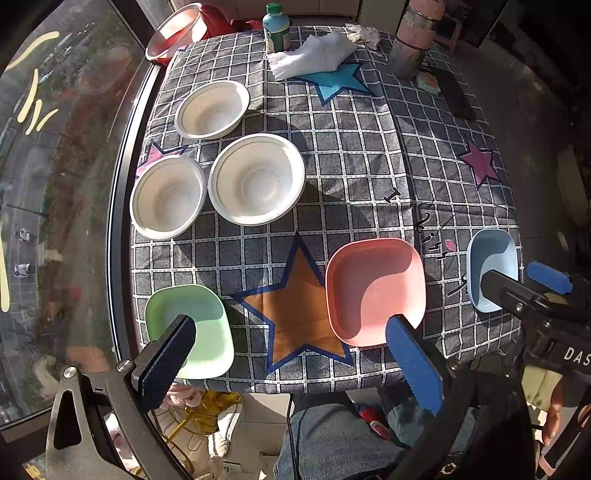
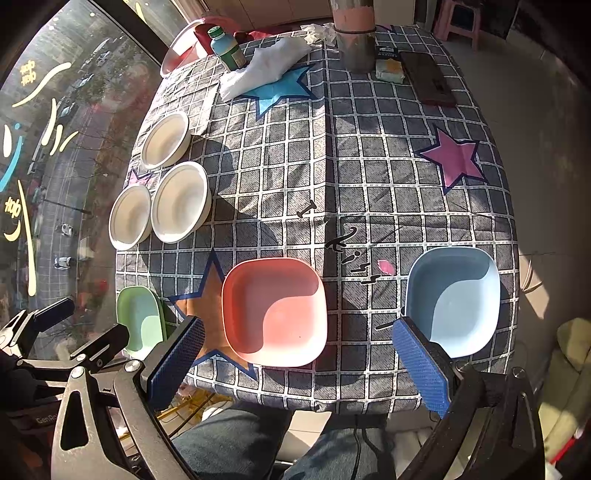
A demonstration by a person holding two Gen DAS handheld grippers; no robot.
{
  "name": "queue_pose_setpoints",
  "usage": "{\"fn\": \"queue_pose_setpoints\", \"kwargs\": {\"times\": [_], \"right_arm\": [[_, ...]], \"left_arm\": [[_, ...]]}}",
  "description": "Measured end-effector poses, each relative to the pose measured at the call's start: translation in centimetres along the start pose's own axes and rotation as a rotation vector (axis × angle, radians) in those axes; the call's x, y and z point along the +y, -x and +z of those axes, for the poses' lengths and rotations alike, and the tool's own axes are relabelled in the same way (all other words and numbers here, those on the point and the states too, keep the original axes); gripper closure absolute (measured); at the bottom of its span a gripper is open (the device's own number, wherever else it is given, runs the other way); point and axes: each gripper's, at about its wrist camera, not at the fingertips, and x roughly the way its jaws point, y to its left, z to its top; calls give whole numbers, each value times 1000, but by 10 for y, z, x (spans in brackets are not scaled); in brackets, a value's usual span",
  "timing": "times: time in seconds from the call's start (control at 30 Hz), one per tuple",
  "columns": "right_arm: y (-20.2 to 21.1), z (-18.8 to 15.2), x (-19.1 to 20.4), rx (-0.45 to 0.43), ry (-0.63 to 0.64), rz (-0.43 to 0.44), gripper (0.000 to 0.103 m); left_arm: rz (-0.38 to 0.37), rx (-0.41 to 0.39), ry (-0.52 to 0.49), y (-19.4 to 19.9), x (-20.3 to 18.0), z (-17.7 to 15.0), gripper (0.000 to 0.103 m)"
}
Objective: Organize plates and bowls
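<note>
Three white bowls (image 1: 255,179) at ten o'clock; green (image 1: 192,330), pink (image 1: 375,291), blue (image 2: 452,301) square plates along six o'clock. Likely light, rigid, slick plastic; pinch at rims. Left gripper (image 1: 291,354) and right gripper (image 2: 295,358): spread wide, empty.

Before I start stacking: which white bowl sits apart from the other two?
The far bowl, nearest the bottle. The other two sit rim to rim closer to the plates; it stands alone behind them.
</note>
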Motion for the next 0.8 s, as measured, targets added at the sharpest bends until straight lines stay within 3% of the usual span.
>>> {"fn": "queue_pose_setpoints", "kwargs": {"times": [0.4, 0.63, 0.8], "right_arm": [[-18, -2, -10, 51, -28, 27, 1], [-69, -18, -28, 174, -56, 18, 1], [-115, -27, -32, 250, -62, 27, 1]], "left_arm": [[18, 39, -29, -19, -2, -1, 0], [120, 167, -76, -86, -4, -12, 0], [122, 214, -13, -133, -2, -16, 0]]}}
